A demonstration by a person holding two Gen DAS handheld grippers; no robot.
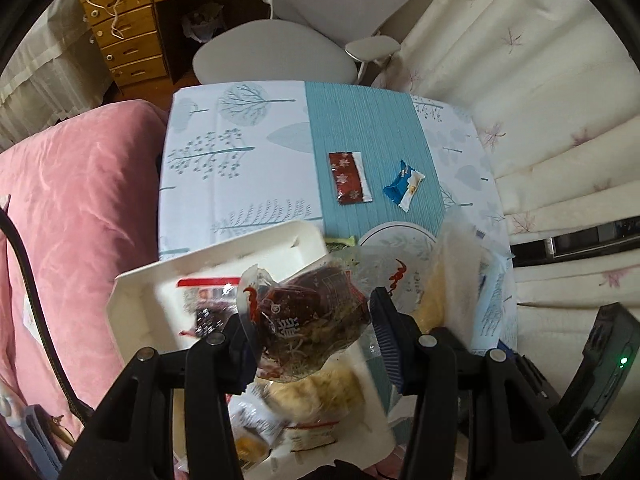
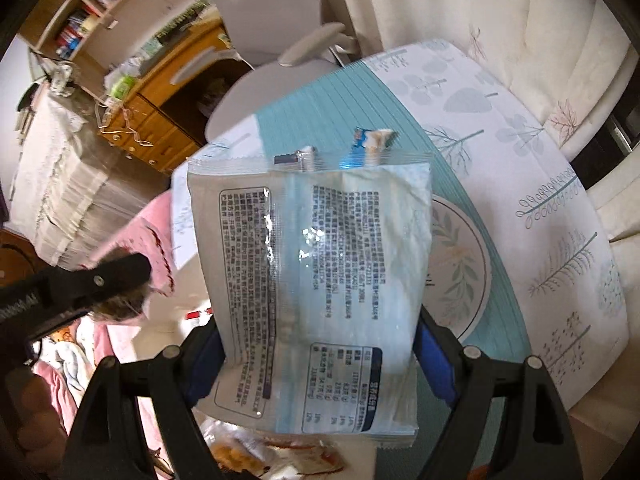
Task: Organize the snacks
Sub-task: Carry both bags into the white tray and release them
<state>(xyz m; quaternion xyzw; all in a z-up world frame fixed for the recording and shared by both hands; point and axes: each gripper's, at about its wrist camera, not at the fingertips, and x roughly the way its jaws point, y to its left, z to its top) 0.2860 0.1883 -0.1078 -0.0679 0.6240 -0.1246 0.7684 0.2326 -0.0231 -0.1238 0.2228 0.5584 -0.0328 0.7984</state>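
Above the white tray (image 1: 160, 280) at the counter's (image 1: 260, 152) near edge, a clear dark-filled snack packet (image 1: 312, 320) is clamped in the left gripper (image 1: 310, 344); a pale blue printed bag (image 2: 320, 280) is gripped by the right gripper (image 2: 316, 360). Beyond the tray, open counter is left around two small wrappers (image 1: 350, 176).

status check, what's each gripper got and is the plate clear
Left gripper shut on dark red snack pouch, above white tray. Right gripper shut on pale blue snack bag. Plate looks bare where visible.
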